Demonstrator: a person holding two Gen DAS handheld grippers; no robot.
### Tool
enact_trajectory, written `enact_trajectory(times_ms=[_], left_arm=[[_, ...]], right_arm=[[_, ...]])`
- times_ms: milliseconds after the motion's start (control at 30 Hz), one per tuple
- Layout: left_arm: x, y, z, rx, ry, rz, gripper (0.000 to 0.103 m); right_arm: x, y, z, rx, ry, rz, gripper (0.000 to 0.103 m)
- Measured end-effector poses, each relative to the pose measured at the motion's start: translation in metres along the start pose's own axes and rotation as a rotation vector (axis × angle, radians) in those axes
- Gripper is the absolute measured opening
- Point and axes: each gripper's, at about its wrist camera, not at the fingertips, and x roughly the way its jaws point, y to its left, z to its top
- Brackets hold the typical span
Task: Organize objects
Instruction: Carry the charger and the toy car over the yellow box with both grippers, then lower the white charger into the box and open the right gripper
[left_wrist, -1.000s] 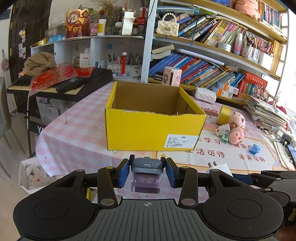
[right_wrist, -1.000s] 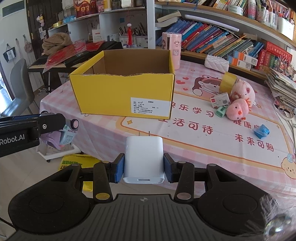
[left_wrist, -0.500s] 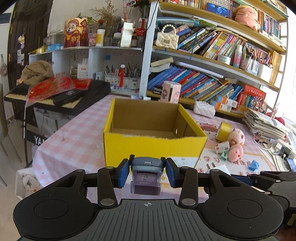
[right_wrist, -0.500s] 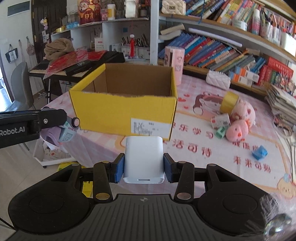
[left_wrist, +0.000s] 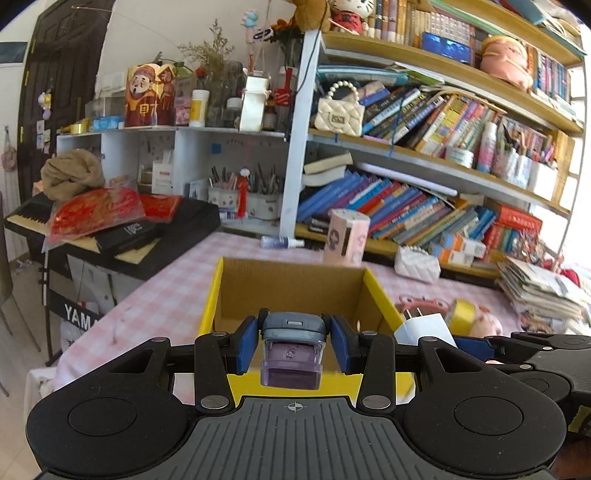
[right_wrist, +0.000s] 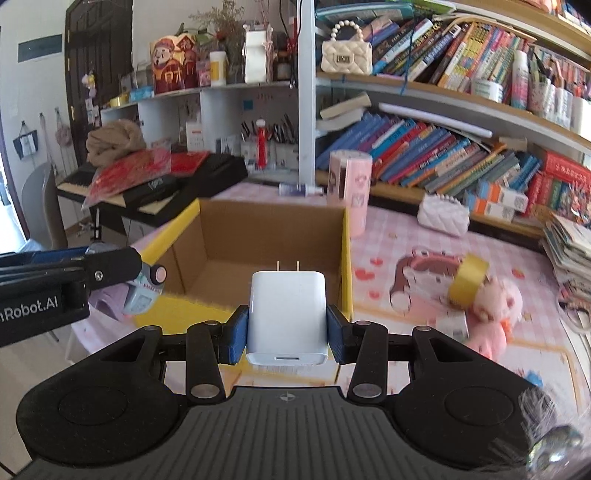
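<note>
The left gripper (left_wrist: 293, 345) is closed on a small grey and purple stapler (left_wrist: 291, 350). Its blue pads press on both sides of the grey top. The right gripper (right_wrist: 287, 328) is closed on a white charger (right_wrist: 287, 315). The charger's two metal prongs point forward, away from the hand.

A second ago both grippers were lower and farther back, and only the yellow front of the box (right_wrist: 273, 236) showed. Now both have come up and closer. They look over the near wall and down into the box. The brown floor inside looks bare. In the right view, the left gripper sits on the left side, with the stapler at the box's near left corner.

I think this means both things are almost ready to go in. The hands need to move a bit more over the opening, then let go. The charger could bump the near wall if it drops too soon.

Past the box, on the pink checked table (right_wrist: 388, 225), stands a pink tin (right_wrist: 349, 184). To the right lie a yellow tape roll (right_wrist: 469, 280), a pink pig toy (right_wrist: 498, 306) and a white quilted pouch (right_wrist: 443, 218). These may need tidying later. Far behind are shelves full of books (left_wrist: 406, 206) and a black keyboard (left_wrist: 147, 236).
</note>
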Motion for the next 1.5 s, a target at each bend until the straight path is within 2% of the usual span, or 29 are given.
enact_trajectory(times_ms=[167,367,567,800,1000,1133,1500], left_arm=[[0.035,-0.002,0.014,-0.001,-0.005,0.026,0.041],[0.074,-0.003,0.020,-0.005,0.032,0.067,0.041],[0.107,-0.008,0.018,0.013,0.093,0.097,0.041],[0.141,-0.010,0.011,0.023,0.177,0.130,0.041],[0.162,-0.010,0.004,0.024,0.231,0.148,0.041],[0.173,-0.010,0.002,0.023,0.257,0.148,0.041],[0.194,-0.021,-0.006,0.060,0.334,0.121,0.041]], right_arm=[[0.034,-0.009,0.021,-0.030,-0.007,0.019,0.041],[0.080,-0.015,0.032,-0.094,0.022,0.043,0.041],[0.124,-0.020,0.036,-0.163,0.088,0.077,0.041],[0.162,-0.019,0.033,-0.269,0.209,0.147,0.041],[0.177,-0.018,0.034,-0.359,0.246,0.184,0.041],[0.183,-0.014,0.030,-0.467,0.251,0.182,0.041],[0.200,-0.025,0.033,-0.607,0.285,0.183,0.041]])
